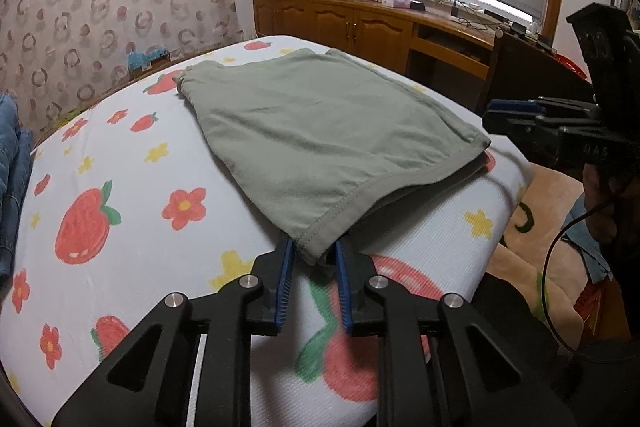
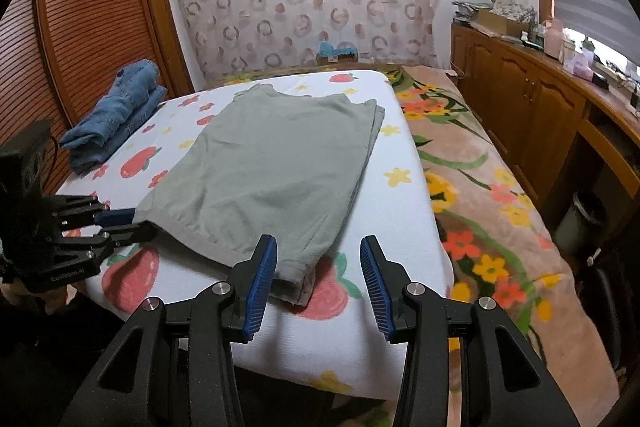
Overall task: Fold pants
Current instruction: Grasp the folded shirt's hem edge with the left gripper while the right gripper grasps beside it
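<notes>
The sage-green pants (image 1: 320,131) lie folded flat on a white strawberry-and-flower printed pad (image 1: 120,187), filling the middle of both views. In the left wrist view they run from the upper centre of the frame down to the lower centre, where one hemmed corner ends right between the blue pads of the left gripper (image 1: 314,259). That gripper is narrow, its pads (image 1: 285,267) pressing on the hem corner from both sides, so it holds the pants there.

In the right wrist view the pants (image 2: 272,167) stretch from the upper middle toward the bottom centre. The right gripper (image 2: 318,279) stands at a middling width, and the nearest hem corner lies between its fingers, closer to the left pad (image 2: 262,283); the right pad is apart from the cloth, and the gripper grips nothing. The left gripper (image 2: 132,223) appears at the left edge of this frame, clamped on the other near corner of the hem.

Folded blue jeans (image 2: 116,115) rest on the pad at the upper left, well apart from the pants. A floral blanket (image 2: 480,187) spreads to the right of the pad, beside a wooden cabinet (image 2: 528,99).
</notes>
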### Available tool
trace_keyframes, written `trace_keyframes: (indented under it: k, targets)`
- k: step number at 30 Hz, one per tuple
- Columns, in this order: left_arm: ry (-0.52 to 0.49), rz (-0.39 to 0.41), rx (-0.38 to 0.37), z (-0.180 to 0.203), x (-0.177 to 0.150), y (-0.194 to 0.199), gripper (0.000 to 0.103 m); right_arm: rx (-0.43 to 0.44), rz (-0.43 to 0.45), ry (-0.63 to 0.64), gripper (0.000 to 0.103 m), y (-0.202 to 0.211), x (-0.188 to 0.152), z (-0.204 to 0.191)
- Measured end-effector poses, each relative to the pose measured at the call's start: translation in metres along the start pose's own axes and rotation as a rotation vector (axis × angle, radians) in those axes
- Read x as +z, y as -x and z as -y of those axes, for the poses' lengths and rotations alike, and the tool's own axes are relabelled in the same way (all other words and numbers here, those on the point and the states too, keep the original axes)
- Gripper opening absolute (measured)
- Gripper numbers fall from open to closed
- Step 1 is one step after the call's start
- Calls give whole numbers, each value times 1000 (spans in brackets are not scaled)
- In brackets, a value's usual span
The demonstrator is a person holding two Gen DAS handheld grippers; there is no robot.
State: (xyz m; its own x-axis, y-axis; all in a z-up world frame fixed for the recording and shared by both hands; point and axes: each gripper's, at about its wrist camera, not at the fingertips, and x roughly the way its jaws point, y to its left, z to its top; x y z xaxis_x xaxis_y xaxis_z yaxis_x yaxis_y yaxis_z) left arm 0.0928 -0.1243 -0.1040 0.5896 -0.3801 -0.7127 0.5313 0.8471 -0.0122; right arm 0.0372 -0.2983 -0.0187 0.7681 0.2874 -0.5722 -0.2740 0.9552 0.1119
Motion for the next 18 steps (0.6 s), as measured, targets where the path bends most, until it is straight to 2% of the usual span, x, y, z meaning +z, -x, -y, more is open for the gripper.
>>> trace_keyframes:
  k: [7, 13, 18]
  targets:
    - [16, 4, -7, -1, -3, 0, 21, 14, -31, 7, 45, -13, 0, -11]
    - [31, 6, -17, -2, -4, 1, 21, -10, -83, 8, 45, -28, -2, -14]
    - [33, 7, -18, -3, -4, 1, 21, 2, -82, 20, 45, -30, -1, -20]
